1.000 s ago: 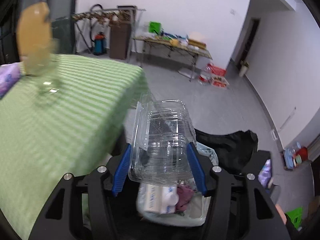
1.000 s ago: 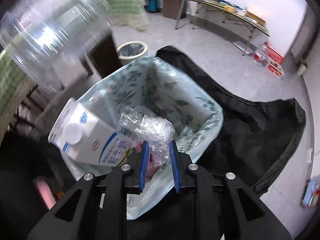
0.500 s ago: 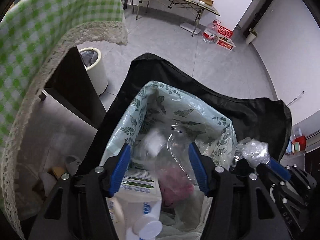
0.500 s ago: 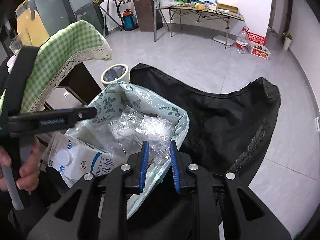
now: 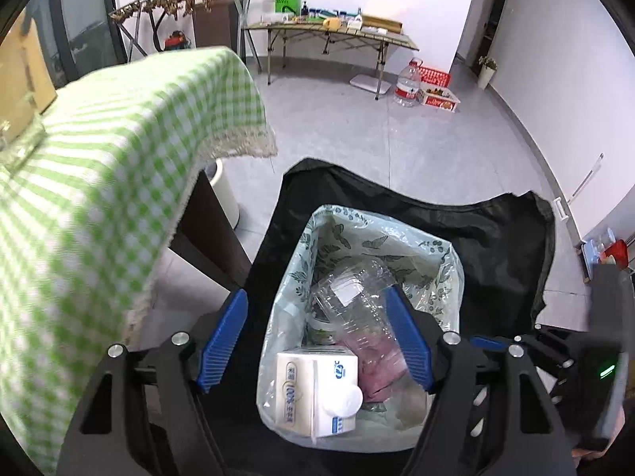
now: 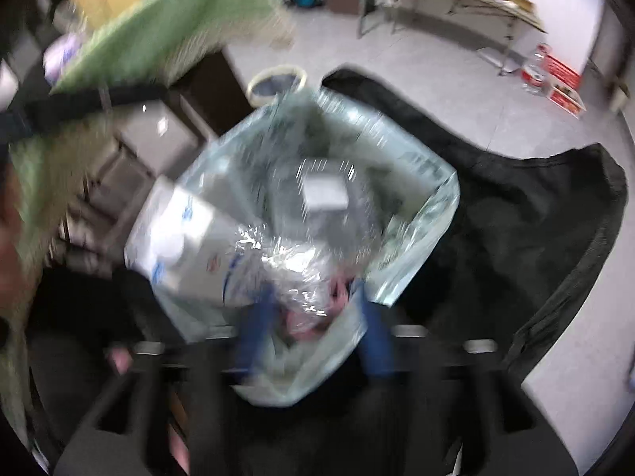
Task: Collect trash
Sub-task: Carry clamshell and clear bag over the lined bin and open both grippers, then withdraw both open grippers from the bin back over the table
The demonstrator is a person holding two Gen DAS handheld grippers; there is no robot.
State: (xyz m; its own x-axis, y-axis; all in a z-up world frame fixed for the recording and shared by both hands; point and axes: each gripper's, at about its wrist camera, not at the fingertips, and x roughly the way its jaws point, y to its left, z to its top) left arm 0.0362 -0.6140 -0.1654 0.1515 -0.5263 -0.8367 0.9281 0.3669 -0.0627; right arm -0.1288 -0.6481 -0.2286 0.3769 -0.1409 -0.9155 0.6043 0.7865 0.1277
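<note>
Now that the clear box [image 5: 351, 309] has dropped into the trash bag [image 5: 448, 261], the left claw [image 5: 317, 341] hangs spread above it, while the right claw [image 6: 313, 317] opens, releasing crumpled plastic [image 6: 289, 269].

Tablecloth [image 5: 119, 150] green-and-white check with a cream lace edge. Trash bag [image 5: 444, 261] pale mint, translucent, printed with dark green leaves and butterflies. Carton [image 5: 313, 388] white with blue print and a white cap. Plastic container [image 5: 349, 301] clear, with a white label. Pink item [image 5: 381, 369] under it. Big bag [image 5: 496, 246] around the trash bag black. Left gripper [image 5: 317, 345] black with blue finger pads [image 5: 222, 341]; right gripper [image 6: 313, 325] also black with blue pads, blurred. Crumpled wrap [image 6: 293, 265] clear and shiny. Floor [image 5: 397, 139] grey tile. Crate [image 5: 434, 76] red. Bin [image 5: 228, 194] cream.
</note>
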